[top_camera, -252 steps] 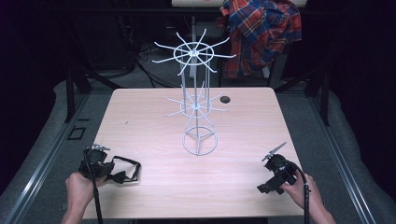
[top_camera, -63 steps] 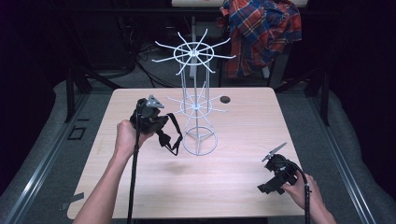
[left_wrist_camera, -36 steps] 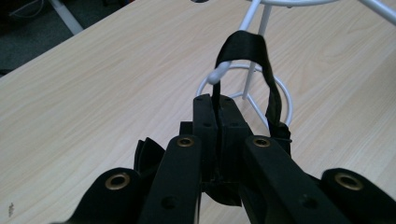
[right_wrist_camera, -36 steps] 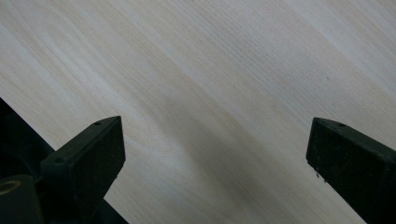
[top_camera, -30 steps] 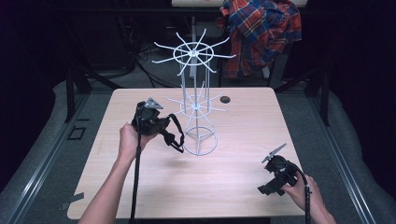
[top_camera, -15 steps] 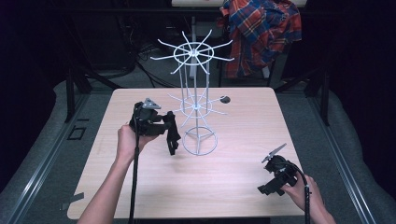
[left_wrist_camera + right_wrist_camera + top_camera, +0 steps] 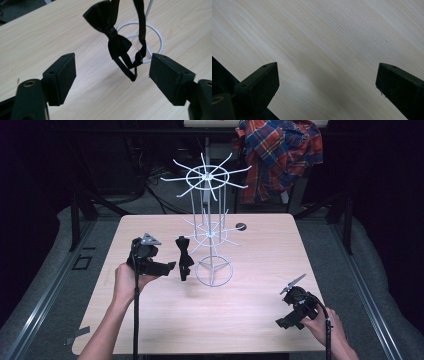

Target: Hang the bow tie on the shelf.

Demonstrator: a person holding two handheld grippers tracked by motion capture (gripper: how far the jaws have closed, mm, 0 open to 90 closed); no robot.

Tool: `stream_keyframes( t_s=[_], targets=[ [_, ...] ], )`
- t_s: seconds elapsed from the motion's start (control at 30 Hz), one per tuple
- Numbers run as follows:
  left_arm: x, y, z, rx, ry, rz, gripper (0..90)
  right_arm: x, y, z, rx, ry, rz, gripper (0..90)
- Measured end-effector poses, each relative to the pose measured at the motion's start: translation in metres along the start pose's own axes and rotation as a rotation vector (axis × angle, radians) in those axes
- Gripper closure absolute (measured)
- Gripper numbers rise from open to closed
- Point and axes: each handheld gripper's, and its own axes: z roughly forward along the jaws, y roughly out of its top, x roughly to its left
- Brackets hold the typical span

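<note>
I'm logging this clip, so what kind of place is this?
Probably a lab or studio recording bench: a bare wooden table under dark surroundings, a white wire display rack with a black bow tie hanging from it, and a plaid shirt behind.

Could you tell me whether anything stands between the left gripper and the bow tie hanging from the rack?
Nothing visible does: the left gripper is open, and the bow tie hangs just beyond its fingers, over bare table.

There are no words, numbers, labels or signs that can be read anywhere in these pictures, on the table or on anything else.
</note>
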Motion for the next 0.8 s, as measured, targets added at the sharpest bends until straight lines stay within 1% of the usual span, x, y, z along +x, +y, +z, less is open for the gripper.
stream_keyframes(
  t_s=[0.03, 0.1, 0.13, 0.17, 0.2, 0.4, 0.43, 0.47, 0.5, 0.57, 0.6, 0.63, 0.67, 0.73, 0.77, 0.8],
  targets=[
    [0.001, -0.002, -0.001, 0.000, 0.006, -0.003, 19.9, 0.001, -0.001, 0.001, -0.022, 0.010, 0.017, 4.5],
    [0.003, -0.009, -0.005, 0.017, 0.020, -0.017, 17.9, 0.001, 0.000, 0.001, -0.012, 0.001, 0.010, 4.5],
    [0.003, -0.012, -0.007, 0.025, 0.025, -0.022, 17.2, 0.001, -0.001, 0.002, -0.018, 0.000, 0.012, 4.5],
    [0.004, -0.015, -0.008, 0.031, 0.031, -0.023, 17.1, 0.001, 0.000, 0.001, -0.003, -0.002, 0.004, 4.5],
    [0.005, -0.018, -0.010, 0.037, 0.043, -0.024, 17.0, 0.001, 0.000, 0.001, -0.008, -0.005, 0.004, 4.5],
    [0.008, -0.038, -0.015, 0.079, 0.061, -0.049, 14.2, 0.001, 0.000, 0.001, -0.002, 0.003, -0.003, 4.5],
    [0.008, -0.041, -0.016, 0.085, 0.072, -0.055, 12.7, 0.001, 0.000, 0.001, -0.003, 0.003, -0.003, 4.5],
    [0.009, -0.044, -0.016, 0.098, 0.065, -0.057, 10.9, 0.001, 0.000, 0.001, -0.003, 0.003, -0.002, 4.5],
    [0.008, -0.047, -0.016, 0.106, 0.078, -0.056, 9.4, 0.001, 0.000, 0.001, -0.002, 0.004, -0.002, 4.5],
    [0.008, -0.055, -0.014, 0.139, 0.084, -0.060, 6.7, 0.001, 0.000, 0.001, 0.007, -0.002, -0.009, 4.5],
    [0.009, -0.059, -0.013, 0.150, 0.095, -0.062, 5.4, 0.002, 0.000, 0.003, -0.005, -0.001, 0.002, 4.5],
    [0.010, -0.062, -0.012, 0.160, 0.087, -0.069, 4.1, 0.002, 0.000, 0.002, -0.001, -0.005, -0.001, 4.5],
    [0.010, -0.067, -0.011, 0.175, 0.088, -0.079, 2.8, 0.002, 0.000, 0.002, -0.002, -0.005, 0.000, 4.5],
    [0.012, -0.074, -0.009, 0.203, 0.081, -0.088, 0.0, 0.003, 0.000, 0.003, -0.014, 0.004, 0.007, 4.5],
    [0.012, -0.077, -0.008, 0.203, 0.087, -0.094, 0.1, 0.003, 0.001, 0.001, 0.002, -0.001, -0.011, 4.5],
    [0.013, -0.081, -0.008, 0.213, 0.080, -0.103, 0.0, 0.003, 0.001, 0.001, 0.001, 0.002, -0.011, 4.5]
  ],
)
